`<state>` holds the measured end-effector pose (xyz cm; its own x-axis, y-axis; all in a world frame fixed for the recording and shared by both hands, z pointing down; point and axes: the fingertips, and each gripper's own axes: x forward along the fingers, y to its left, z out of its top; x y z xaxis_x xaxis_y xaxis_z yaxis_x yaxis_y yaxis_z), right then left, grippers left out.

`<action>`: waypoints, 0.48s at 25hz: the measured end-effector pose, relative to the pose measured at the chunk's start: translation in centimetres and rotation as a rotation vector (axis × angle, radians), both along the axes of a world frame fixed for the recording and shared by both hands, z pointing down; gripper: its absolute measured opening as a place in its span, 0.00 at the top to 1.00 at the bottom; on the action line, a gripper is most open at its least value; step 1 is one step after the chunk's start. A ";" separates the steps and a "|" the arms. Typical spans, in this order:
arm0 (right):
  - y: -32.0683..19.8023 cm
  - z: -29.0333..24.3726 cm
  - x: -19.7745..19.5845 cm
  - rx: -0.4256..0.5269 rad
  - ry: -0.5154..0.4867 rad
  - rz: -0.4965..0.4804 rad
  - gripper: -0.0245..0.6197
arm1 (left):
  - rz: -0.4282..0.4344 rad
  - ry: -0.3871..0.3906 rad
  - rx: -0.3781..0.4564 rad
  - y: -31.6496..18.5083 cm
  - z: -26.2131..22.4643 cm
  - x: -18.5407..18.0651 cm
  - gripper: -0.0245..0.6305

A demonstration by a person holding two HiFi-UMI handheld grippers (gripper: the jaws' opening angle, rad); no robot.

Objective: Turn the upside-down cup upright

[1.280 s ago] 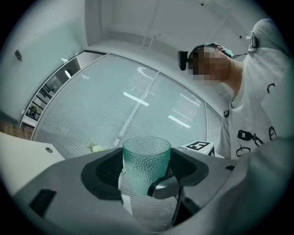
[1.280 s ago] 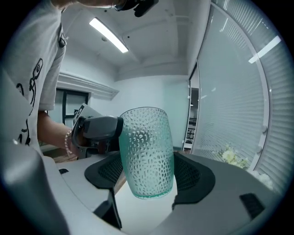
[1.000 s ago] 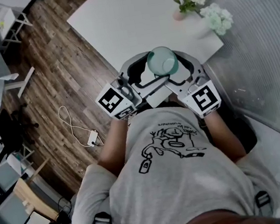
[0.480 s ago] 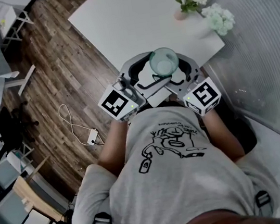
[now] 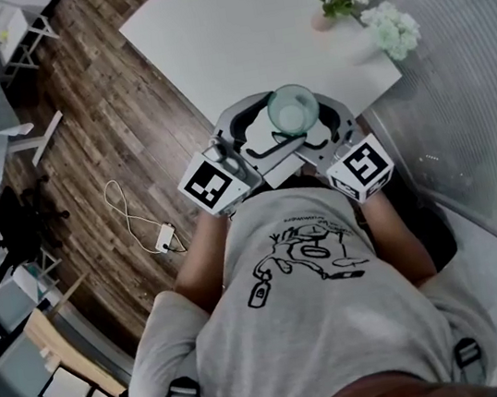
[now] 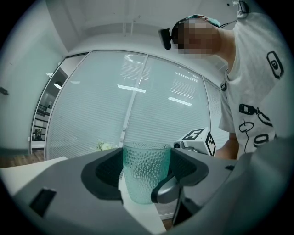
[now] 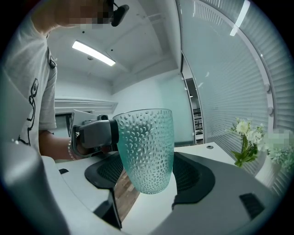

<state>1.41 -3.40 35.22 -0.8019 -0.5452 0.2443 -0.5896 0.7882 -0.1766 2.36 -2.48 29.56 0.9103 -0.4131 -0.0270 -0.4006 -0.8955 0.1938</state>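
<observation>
lying on the wood floor (image 5: 99, 142) at the far left is a white cable (image 5: 135, 222). next comes the left gripper (image 6: 147, 176), whose 2 jaws are closed against the sides of the cup (image 5: 293, 109), dark pads flush on either side of the dimpled green glass. the cup hangs in the air over the near edge of the white table (image 5: 231, 27), upright, rim up, its open mouth facing the head camera. the right gripper (image 7: 149, 176) meets it from the other side, with its 2 jaws set around the cup's lower half, close beside the walls with a slim gap at the narrower base. whether they press on it i cannot tell. in the right gripper view the cup leans slightly. further right, white flowers (image 5: 368, 6) stand near the table's corner
</observation>
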 end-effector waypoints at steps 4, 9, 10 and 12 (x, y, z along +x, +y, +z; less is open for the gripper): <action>0.0 0.7 0.1 -0.010 0.005 -0.014 0.42 | 0.000 -0.022 0.001 0.0 0.9 0.3 0.47; -0.2 2.5 0.6 -0.033 0.020 -0.020 0.42 | -0.002 -0.038 -0.002 -0.2 2.5 0.8 0.48; -0.1 2.8 0.6 -0.037 0.024 -0.023 0.42 | -0.001 -0.041 -0.001 -0.1 2.7 0.7 0.48; 0.0 3.4 0.5 -0.045 0.028 -0.029 0.42 | 0.003 -0.047 -0.003 0.0 3.3 0.6 0.48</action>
<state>1.90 -3.40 38.60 -0.8098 -0.5094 0.2910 -0.5716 0.7968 -0.1960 2.99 -2.47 32.83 0.9117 -0.4104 0.0169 -0.4067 -0.8961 0.1781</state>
